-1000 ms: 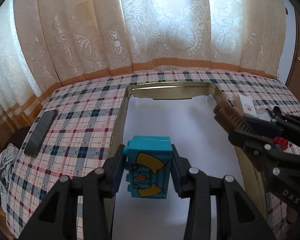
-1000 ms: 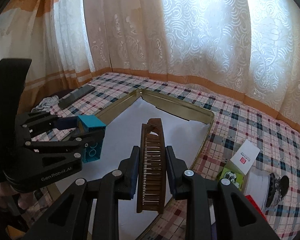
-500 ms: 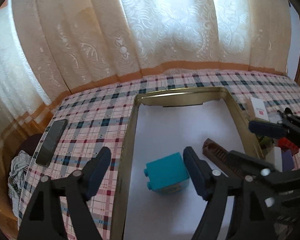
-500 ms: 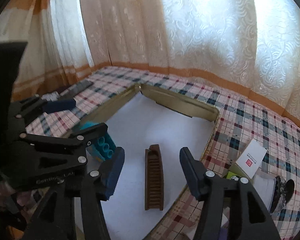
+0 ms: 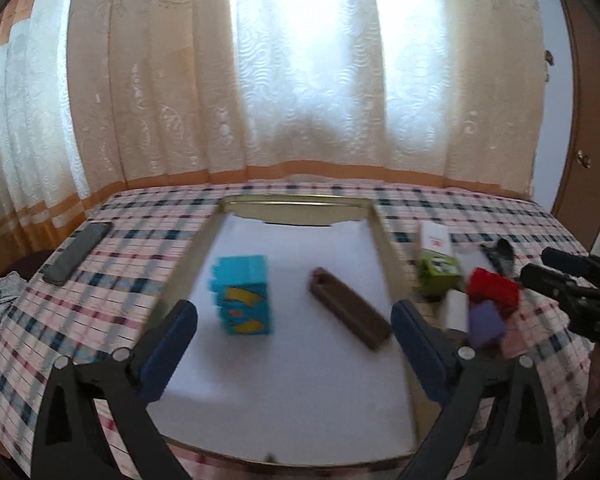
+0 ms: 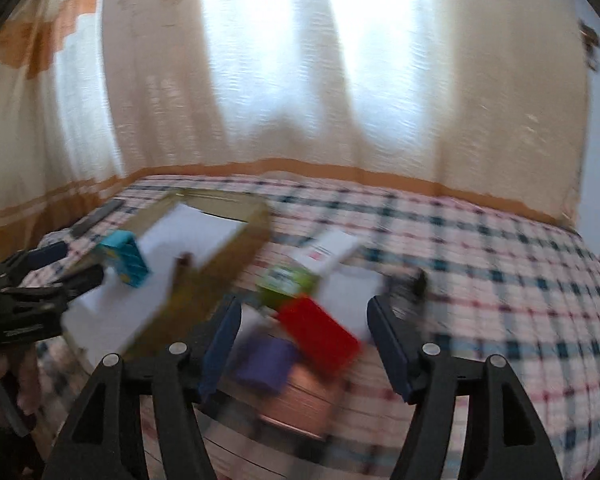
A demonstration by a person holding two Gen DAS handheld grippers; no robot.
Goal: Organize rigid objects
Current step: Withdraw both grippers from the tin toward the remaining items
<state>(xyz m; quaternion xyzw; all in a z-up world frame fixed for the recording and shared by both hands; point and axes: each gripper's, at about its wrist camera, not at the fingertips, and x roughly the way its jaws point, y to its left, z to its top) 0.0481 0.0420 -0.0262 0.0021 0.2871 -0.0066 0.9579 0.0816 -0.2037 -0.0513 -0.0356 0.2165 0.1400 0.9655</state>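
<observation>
left gripper (image 5: 294, 322): jaws standing wide apart, having just been opening; nothing is pressing on the pads, and the teal block is lying ahead between them, untouched.
right gripper (image 6: 304, 332): jaws partly apart, having just been opening; nothing is clamped, and it is facing the loose pile outside the tray.
tray (image 5: 384, 240): gold-rimmed, white-lined, lying straight ahead of the left gripper and ahead-left of the right one.
tray contents: teal block (image 5: 244, 296) is standing nearer the left finger; brown comb (image 5: 350, 314) is lying slantwise nearer the right finger. The two are apart.
still outside: red block (image 6: 318, 334) and purple block (image 6: 266, 364) are sitting just ahead between the right gripper's fingers; green box (image 6: 286, 284) and white box (image 6: 328, 252) lie beyond them.
surface: checked cloth (image 6: 480, 264); desk or bed, cannot tell.
risk 1: right view is smearing with motion, so closing now is likely to catch two blocks at once or clip an edge.
risk 2: red and purple blocks are touching; taking one may be shoving the other towards the near edge.
risk 3: the tall teal block may be toppling if a finger brushes it.
risk 4: both grippers are working near the tray's right rim and could be colliding.
</observation>
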